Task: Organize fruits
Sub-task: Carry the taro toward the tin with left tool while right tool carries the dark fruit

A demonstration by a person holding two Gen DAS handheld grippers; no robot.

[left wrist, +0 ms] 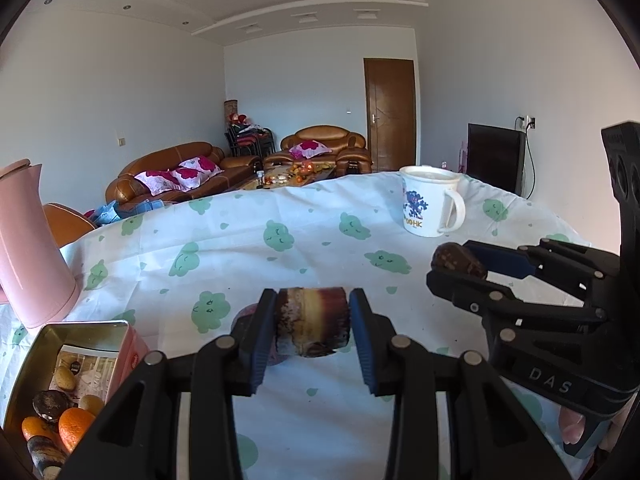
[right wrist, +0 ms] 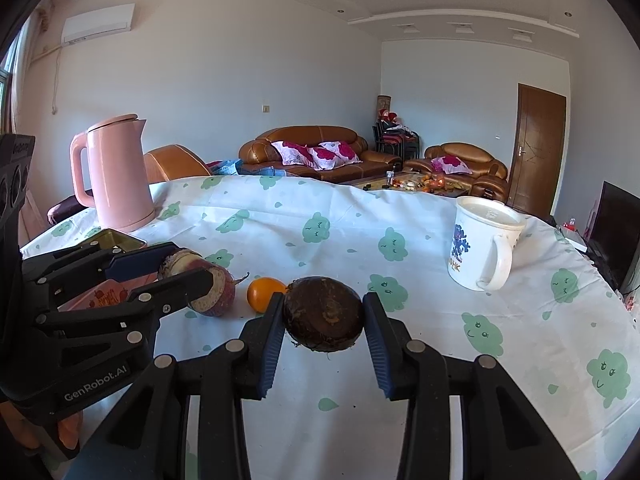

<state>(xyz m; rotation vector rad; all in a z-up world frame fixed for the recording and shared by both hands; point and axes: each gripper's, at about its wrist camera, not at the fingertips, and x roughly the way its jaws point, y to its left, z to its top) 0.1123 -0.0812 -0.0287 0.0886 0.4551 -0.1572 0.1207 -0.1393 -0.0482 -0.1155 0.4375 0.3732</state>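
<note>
Sunlit living room behind, with brown sofas and a door; up close, a table under a white cloth (left wrist: pixel 304 216) printed with green clouds

Between the blue pads of the left gripper (left wrist: pixel 312 322) sits a short purple-and-yellow root chunk (left wrist: pixel 312 322), clamped end to end and carried clear of the cloth. A reddish piece shows just behind the left jaw, but what it is cannot be told. Below and to the left of this gripper lies an open tin box (left wrist: pixel 80 330) with oranges and dark round fruits already in it. That is probably where produce is being collected, which would explain why the chunk is held up rather than set down

The right gripper (right wrist: pixel 323 314) is closed on a dark brown round fruit (right wrist: pixel 323 314), pinched across its width with the stem scar facing the camera; it hangs just above the cloth. Holding it at the widest part seems sensible, since a round skin could slip from a grip placed nearer the top or bottom

Just ahead and to the left of the right gripper rests a loose orange (right wrist: pixel 265 293), not yet gathered. Farther ahead to its right stands a white mug (right wrist: pixel 480 252); far to its left, beyond the other tool, a pink kettle (right wrist: pixel 116 176)

Both pieces look ready for the tin, and the left one is nearer to it
</note>
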